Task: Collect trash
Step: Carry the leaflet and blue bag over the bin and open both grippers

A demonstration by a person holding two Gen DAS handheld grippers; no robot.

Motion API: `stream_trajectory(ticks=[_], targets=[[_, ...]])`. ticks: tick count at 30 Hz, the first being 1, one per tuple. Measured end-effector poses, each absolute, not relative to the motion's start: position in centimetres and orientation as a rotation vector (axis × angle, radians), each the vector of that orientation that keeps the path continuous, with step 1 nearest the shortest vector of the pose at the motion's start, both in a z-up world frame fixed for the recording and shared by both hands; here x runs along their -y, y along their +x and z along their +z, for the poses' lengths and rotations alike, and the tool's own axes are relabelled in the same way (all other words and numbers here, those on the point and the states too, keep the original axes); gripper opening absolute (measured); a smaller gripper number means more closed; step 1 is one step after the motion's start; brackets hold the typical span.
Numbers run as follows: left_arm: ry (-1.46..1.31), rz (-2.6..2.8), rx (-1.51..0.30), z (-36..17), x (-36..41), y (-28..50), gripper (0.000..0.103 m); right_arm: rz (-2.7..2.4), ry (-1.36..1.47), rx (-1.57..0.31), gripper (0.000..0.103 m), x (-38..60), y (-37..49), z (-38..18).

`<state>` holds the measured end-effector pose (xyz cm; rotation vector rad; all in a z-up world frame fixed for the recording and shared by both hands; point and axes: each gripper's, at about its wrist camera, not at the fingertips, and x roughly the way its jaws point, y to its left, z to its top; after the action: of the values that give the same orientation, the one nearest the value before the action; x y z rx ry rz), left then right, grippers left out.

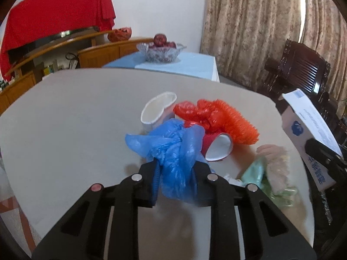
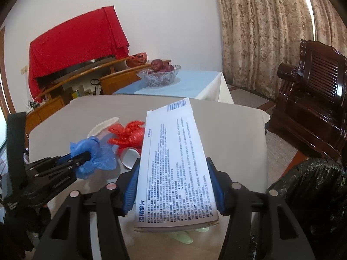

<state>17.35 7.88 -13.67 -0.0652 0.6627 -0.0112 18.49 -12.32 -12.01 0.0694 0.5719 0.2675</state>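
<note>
Left wrist view: blue bag (image 1: 173,151) is pinched in nearly closed left jaws, box (image 2: 173,162) clamped in half-open right jaws; binning is judged next.

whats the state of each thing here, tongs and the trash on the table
left tongs: shut on the blue plastic bag
right tongs: shut on the white box, held above the table
white paper cup: on its side, mouth squashed
red paper cup: on its side, mouth squashed
red plastic bag: crumpled, lying on the red cup
glass bowl: upright, holds red fruit
</note>
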Motion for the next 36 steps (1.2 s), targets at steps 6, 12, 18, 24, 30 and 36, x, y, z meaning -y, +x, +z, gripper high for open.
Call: stream_trajectory(ticks=[6, 12, 18, 24, 30, 36], targets=[[-0.053, -0.023, -0.590, -10.6, -7.4, 14.5, 0.022, 0.279, 0.089, -0.550, 0.056, 12.7, 17.2, -10.4], [-0.058, -0.044, -0.539, -8.3, -6.2, 12.5, 0.021, 0.271, 0.088, -0.525, 0.056, 13.4, 15.5, -8.9], [-0.063, -0.097, -0.507, -6.8, -4.1, 11.3, 0.021, 0.244, 0.099, -0.501, 0.056, 14.9, 13.6, -7.3], [-0.056, -0.165, -0.481, -5.8, -1.2, 10.4, 0.021, 0.194, 0.105, -0.473, 0.056, 17.3, 11.7, -6.0], [-0.032, -0.260, -0.468, -5.4, 2.9, 10.1, 0.021, 0.125, 0.117, -0.464, 0.056, 20.7, 9.9, -5.5], [-0.001, -0.366, -0.481, -6.1, 7.8, 10.0, 0.021, 0.024, 0.148, -0.461, 0.056, 25.5, 8.3, -5.6]])
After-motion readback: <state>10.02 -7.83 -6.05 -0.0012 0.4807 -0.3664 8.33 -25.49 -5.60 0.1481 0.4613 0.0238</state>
